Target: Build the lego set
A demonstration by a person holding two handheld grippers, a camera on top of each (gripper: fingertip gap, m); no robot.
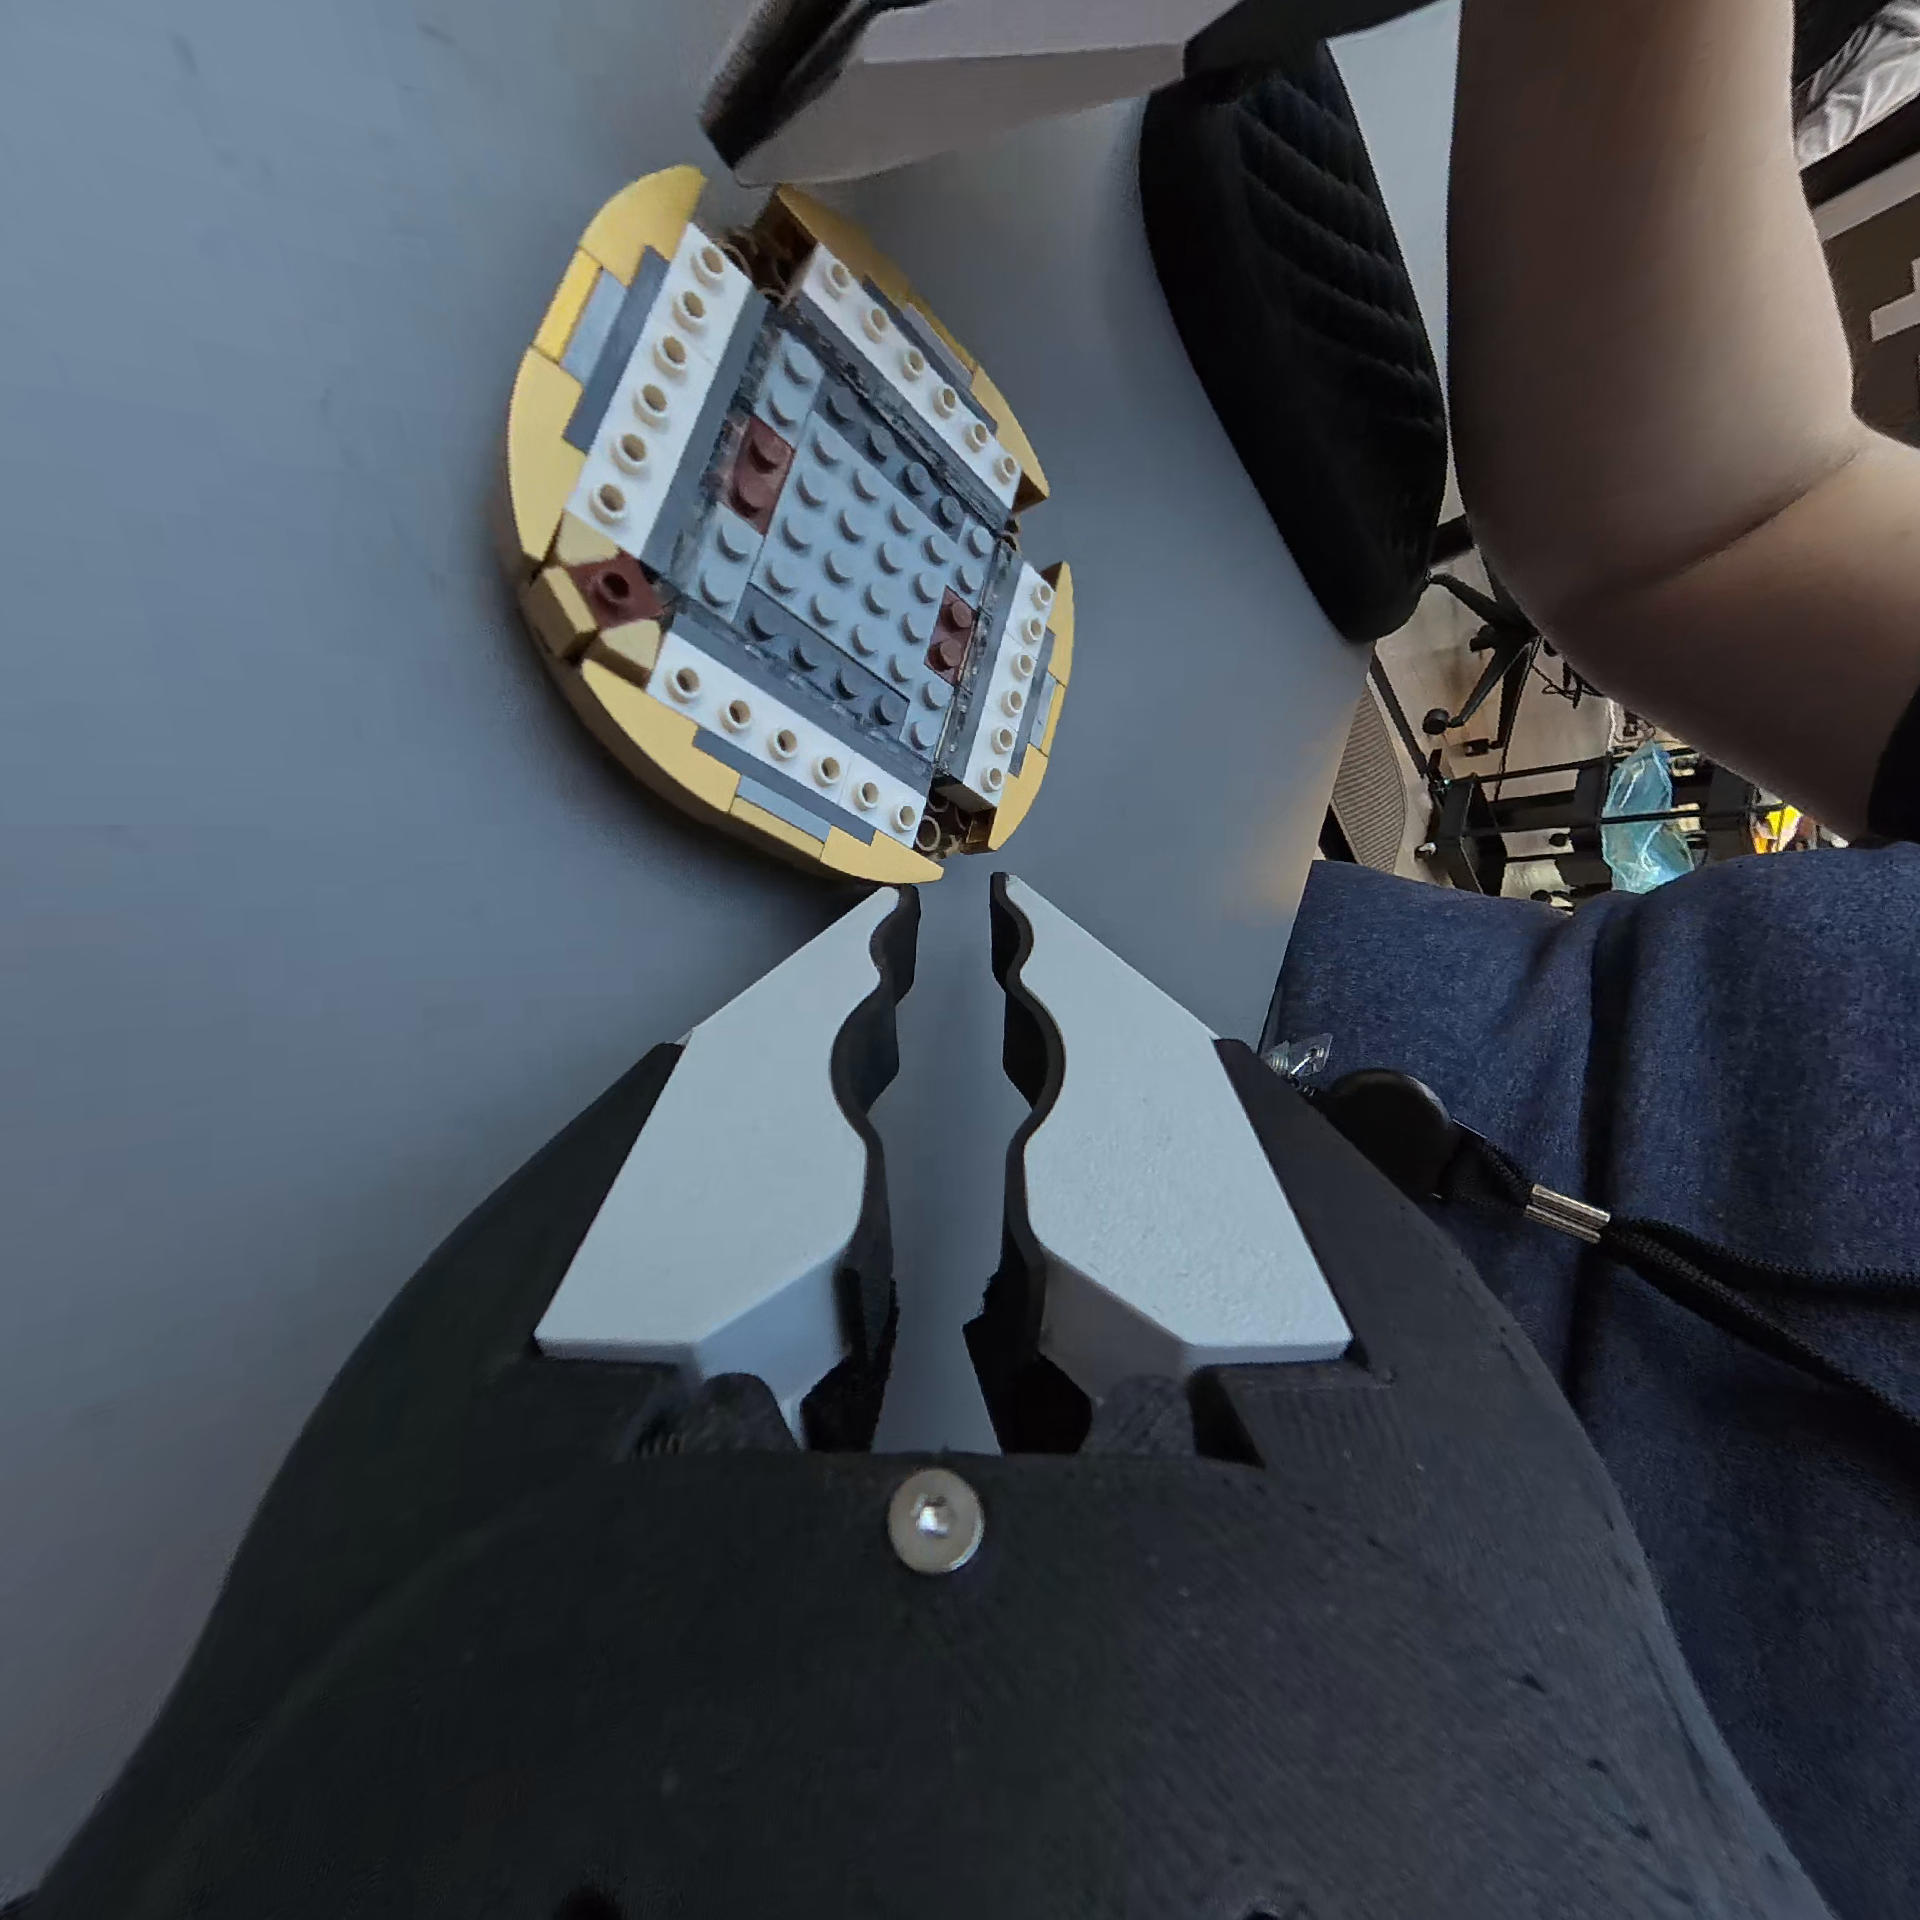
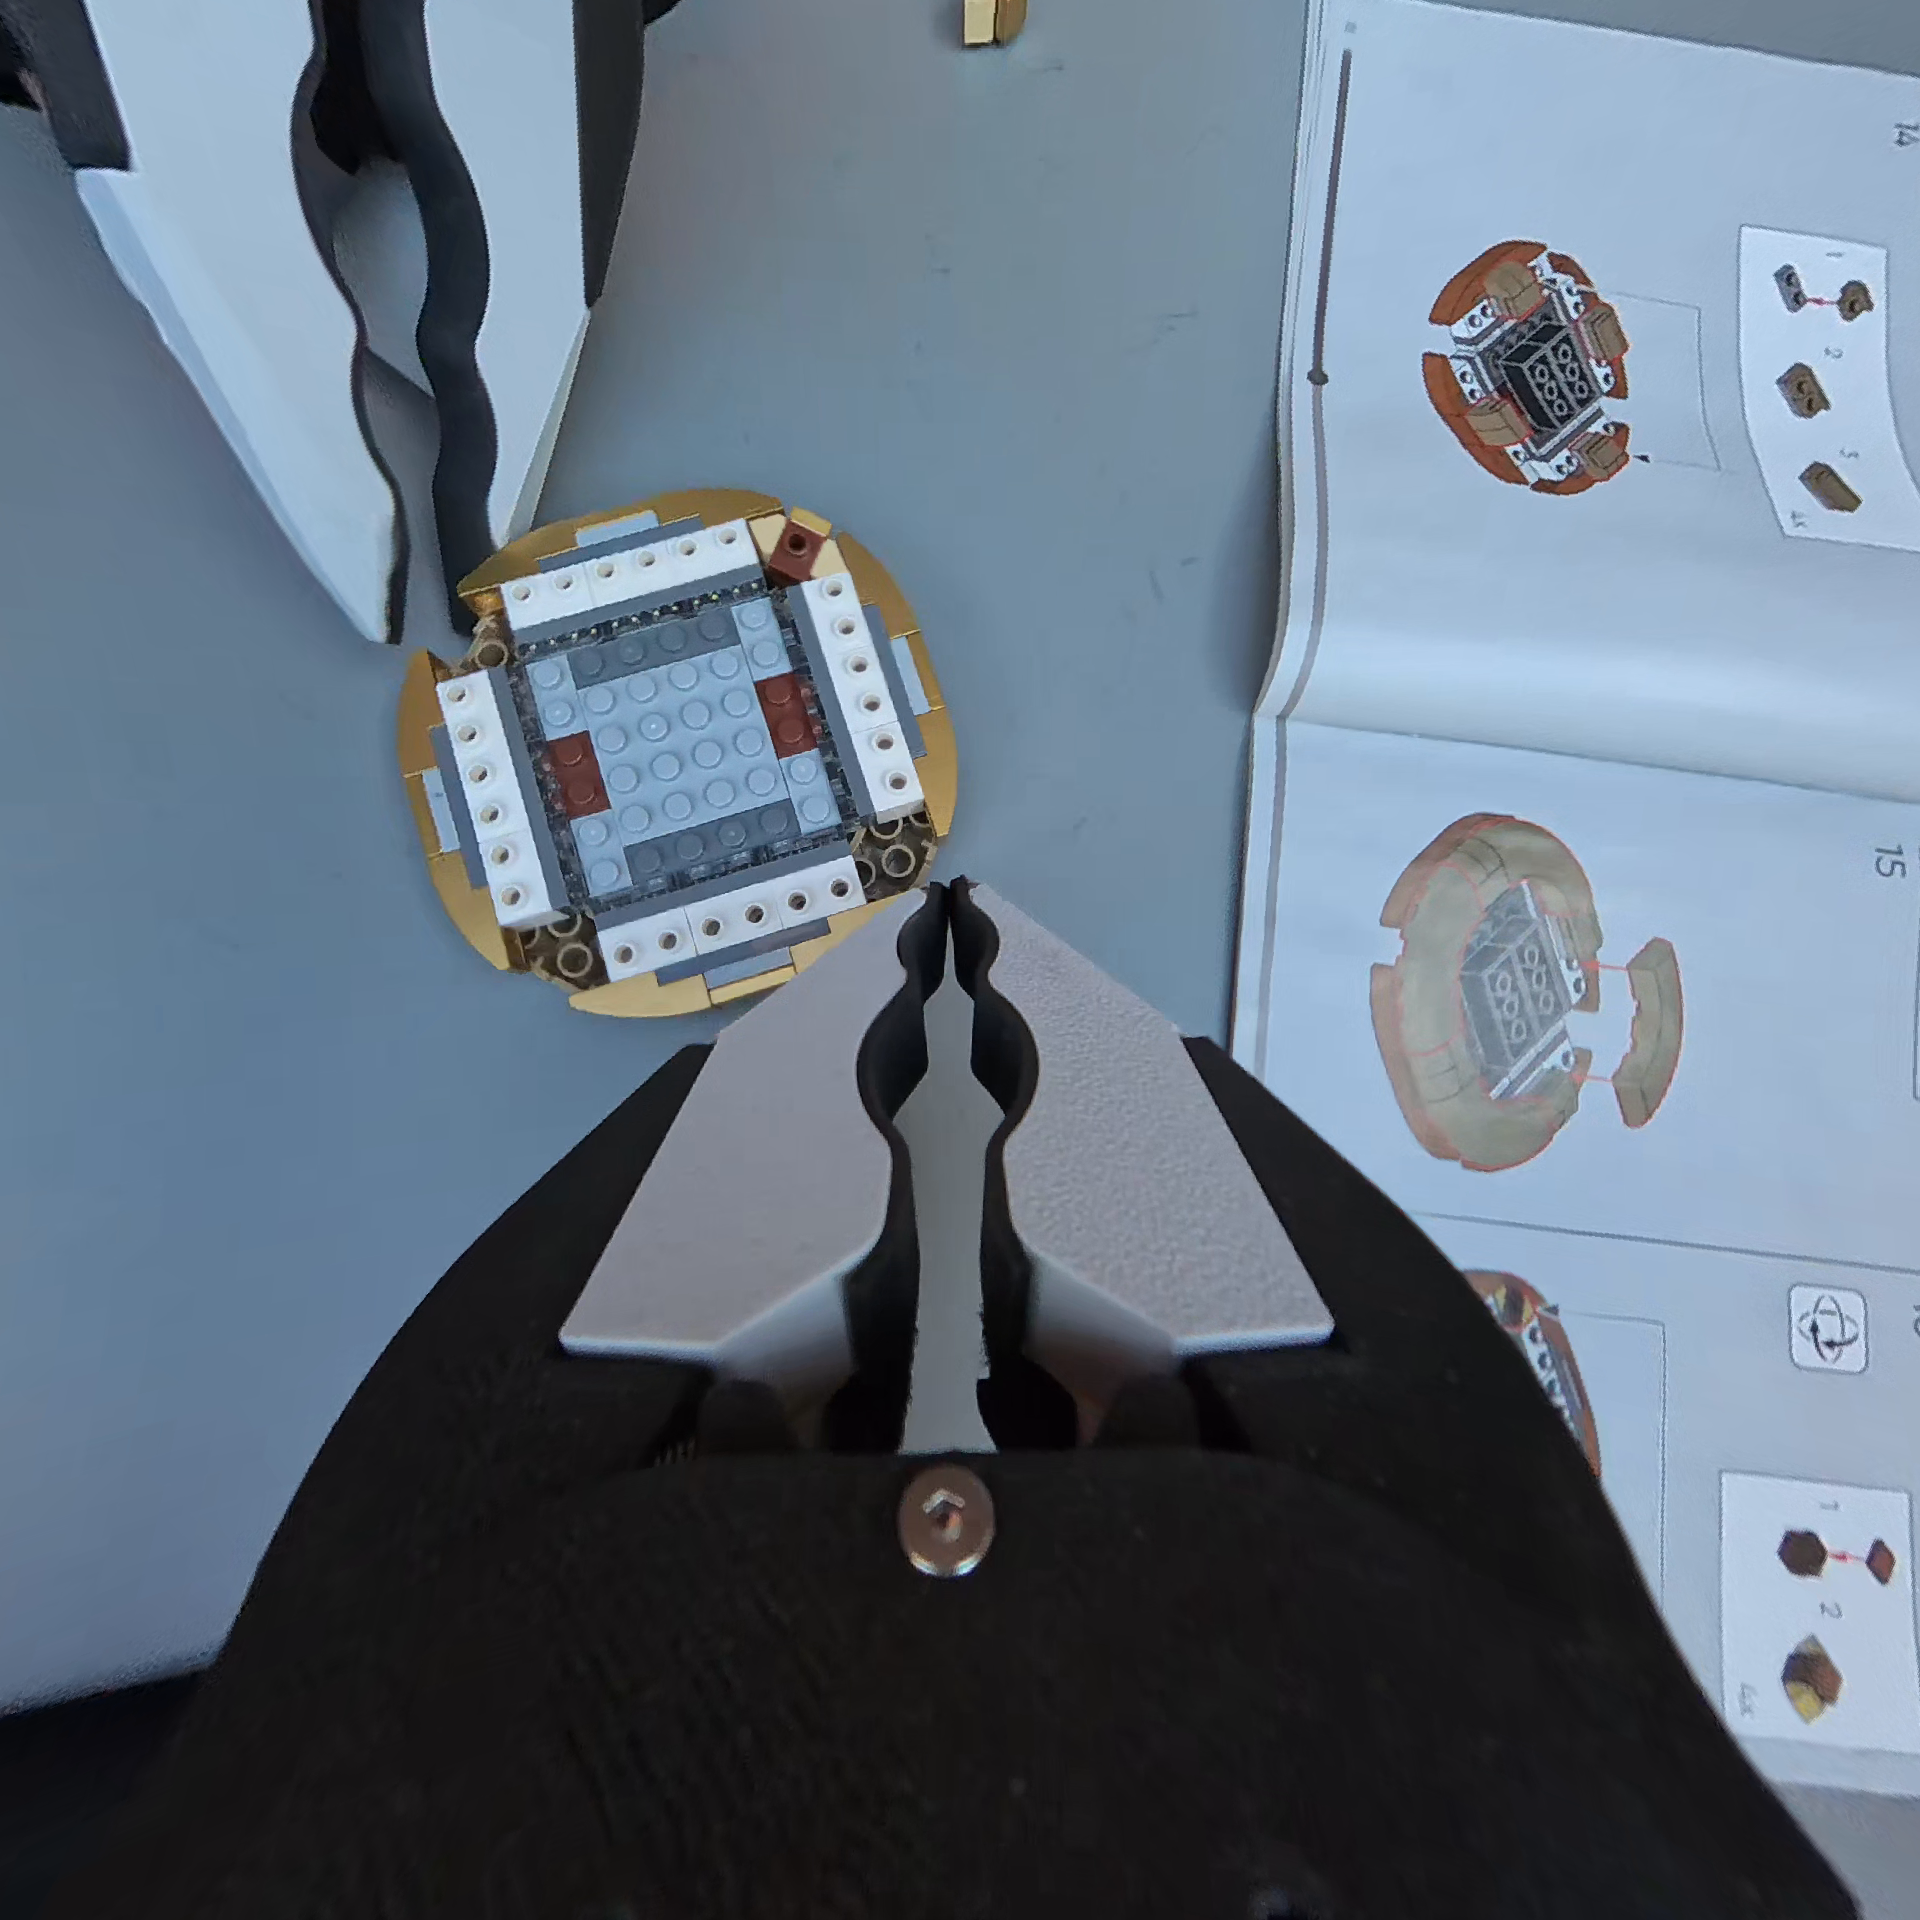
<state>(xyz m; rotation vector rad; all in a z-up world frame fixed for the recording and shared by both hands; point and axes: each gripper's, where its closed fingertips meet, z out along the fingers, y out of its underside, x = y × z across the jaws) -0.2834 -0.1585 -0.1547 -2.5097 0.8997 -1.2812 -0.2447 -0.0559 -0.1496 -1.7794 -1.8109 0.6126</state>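
1 round lego base (image 2: pixel 675 753) w/ 2 brown plates; left gripper (image 1: pixel 954 894) narrow gap, empty; right gripper (image 2: pixel 952 891) pinched closed, empty; booklet (image 2: pixel 1558 727) at 3 o'clock.

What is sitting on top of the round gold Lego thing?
On the gold base sit four white brick rows framing a grey studded square with two brown pieces. A brown corner piece fills one corner. What lies under the bricks is hidden.
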